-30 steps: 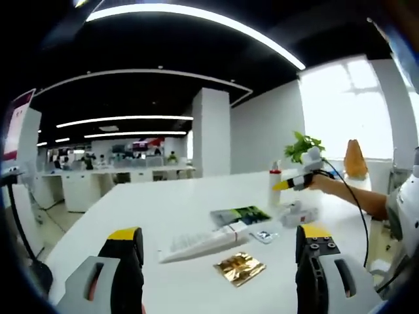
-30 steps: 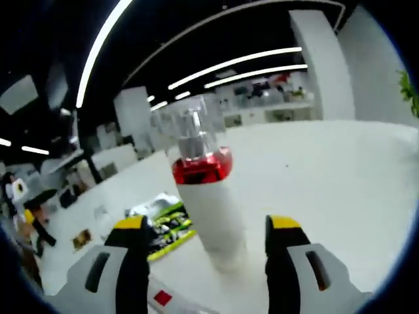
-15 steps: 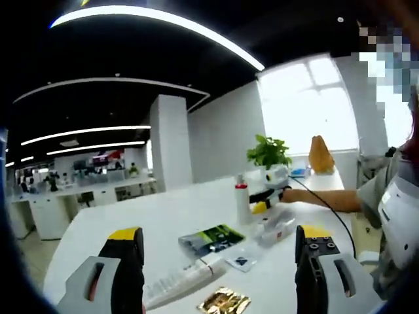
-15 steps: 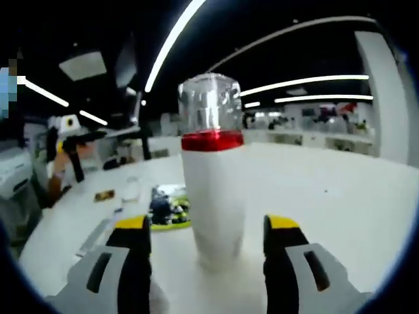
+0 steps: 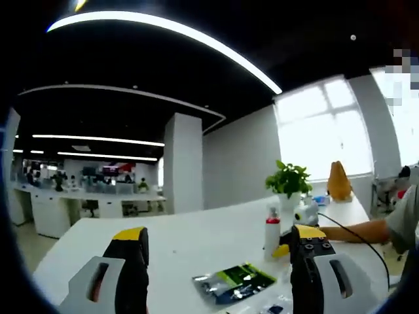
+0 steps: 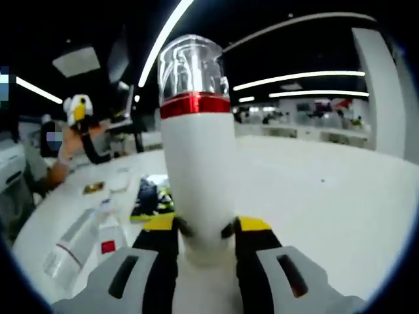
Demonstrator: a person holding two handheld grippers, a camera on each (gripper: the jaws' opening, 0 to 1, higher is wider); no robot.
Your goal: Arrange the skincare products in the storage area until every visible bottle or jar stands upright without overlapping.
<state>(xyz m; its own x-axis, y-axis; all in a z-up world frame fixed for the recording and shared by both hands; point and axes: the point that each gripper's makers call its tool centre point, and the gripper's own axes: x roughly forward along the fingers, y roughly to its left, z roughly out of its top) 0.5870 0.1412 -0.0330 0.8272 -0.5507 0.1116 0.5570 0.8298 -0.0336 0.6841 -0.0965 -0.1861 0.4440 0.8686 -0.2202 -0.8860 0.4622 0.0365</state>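
My right claw [image 6: 206, 226] is clenched on the white bottle [image 6: 196, 163] with the red band, low on its body; it stands upright on the counter [image 6: 327, 196]. My left claw [image 5: 216, 245] hangs released above the counter, grasping nothing. Ahead of it lies a green packet [image 5: 236, 282]; left of my right claw, 1 clear tube [image 6: 75, 245] lies flat. I judge the bottle is being placed; next, let go and stand the tube.
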